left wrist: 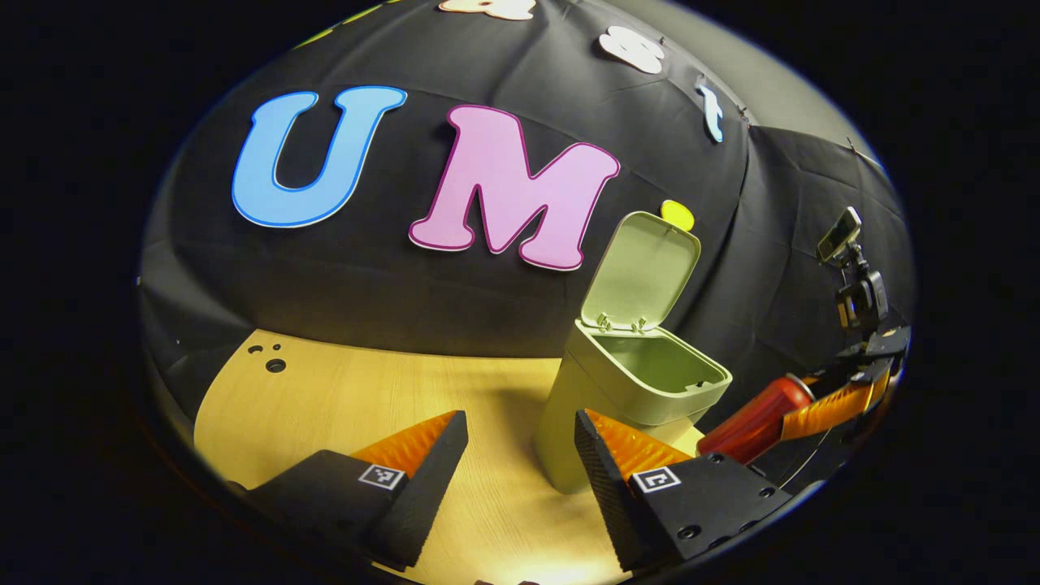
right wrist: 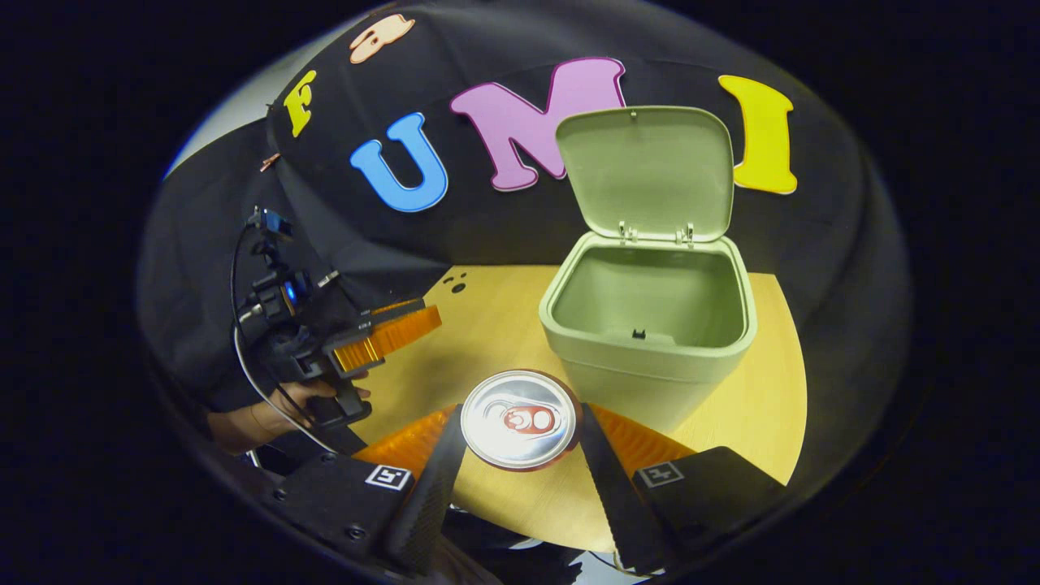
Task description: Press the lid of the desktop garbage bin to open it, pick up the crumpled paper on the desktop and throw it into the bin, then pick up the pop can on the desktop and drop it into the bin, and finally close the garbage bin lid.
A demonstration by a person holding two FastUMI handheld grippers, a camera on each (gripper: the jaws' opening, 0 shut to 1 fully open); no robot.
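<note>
Between the fingers of the right gripper, in the right gripper view, sits the pop can, its silver top with pull tab facing the camera. One finger presses each side of the can, so the gripper is clenched on it. Can is held up off the table, on the near side of the bin and just short of its front wall; whether it touches the wall cannot be told.

Bin stands upright on the wooden table, pale green. Lid is swung up and back on its hinges at the bin's rear edge, standing nearly upright. Mouth wide open; the inside that shows is plain green wall, bottom hidden by the rim. No crumpled paper seen on the table beside the bin.

Left gripper view, same bin with lid raised. Red body of the pop can hangs to the right of the bin, near its rim height, gripped by the right gripper reaching in from the right edge.

Left gripper: fingers spread wide apart, released, nothing between them but bare table. It sits to the left of the bin, its right-hand finger overlapping the bin's lower front corner in view.

From the right gripper view the left gripper shows well left of the bin, held by a hand over the table edge.
</note>
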